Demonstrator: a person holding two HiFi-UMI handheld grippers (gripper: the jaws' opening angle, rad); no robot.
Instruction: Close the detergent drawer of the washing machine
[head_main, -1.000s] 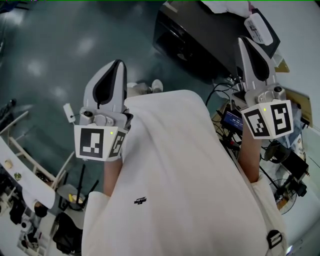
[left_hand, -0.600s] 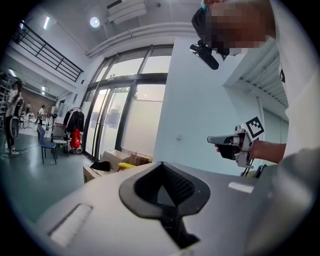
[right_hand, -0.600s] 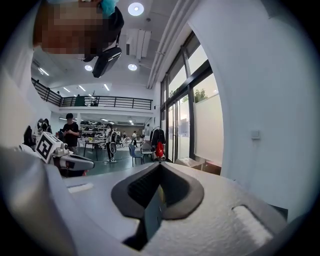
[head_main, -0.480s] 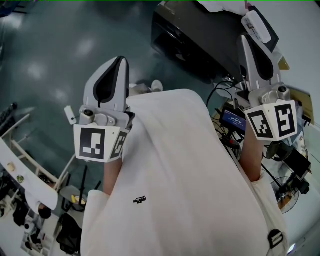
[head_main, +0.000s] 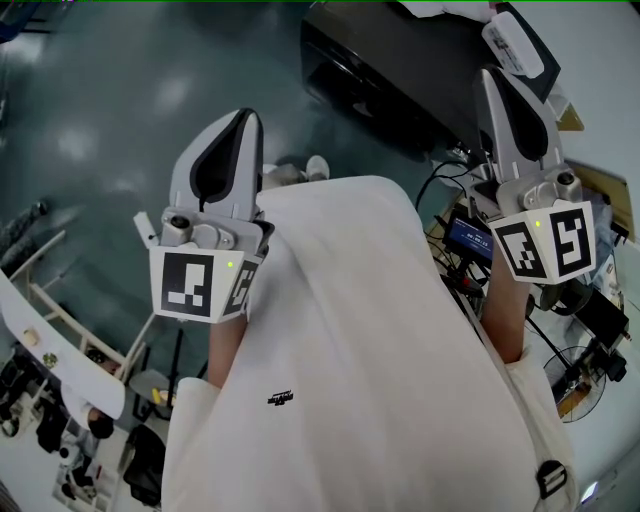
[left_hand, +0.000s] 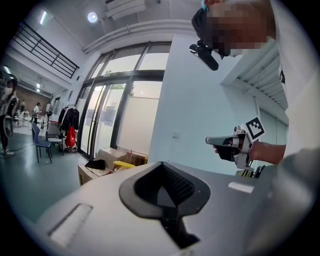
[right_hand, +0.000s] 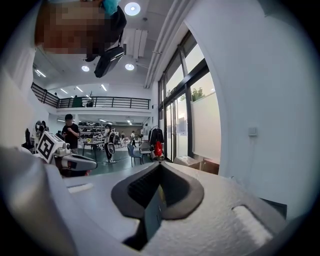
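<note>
While the detergent drawer lies outside every view, the left hand-held gripper (head_main: 232, 135) is held out beside the person's white shirt (head_main: 360, 350), above the grey-green floor (head_main: 100, 110). Its jaws are pressed together with nothing between them. The right hand-held gripper (head_main: 500, 95) is likewise pressed together and empty, held above a black case (head_main: 390, 70) and a tangle of cables (head_main: 445, 185).

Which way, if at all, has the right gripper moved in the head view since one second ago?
Yes, a little. Against the blue-screened device beside it, the right gripper has drifted to the right in the head view; the shift is small.
</note>
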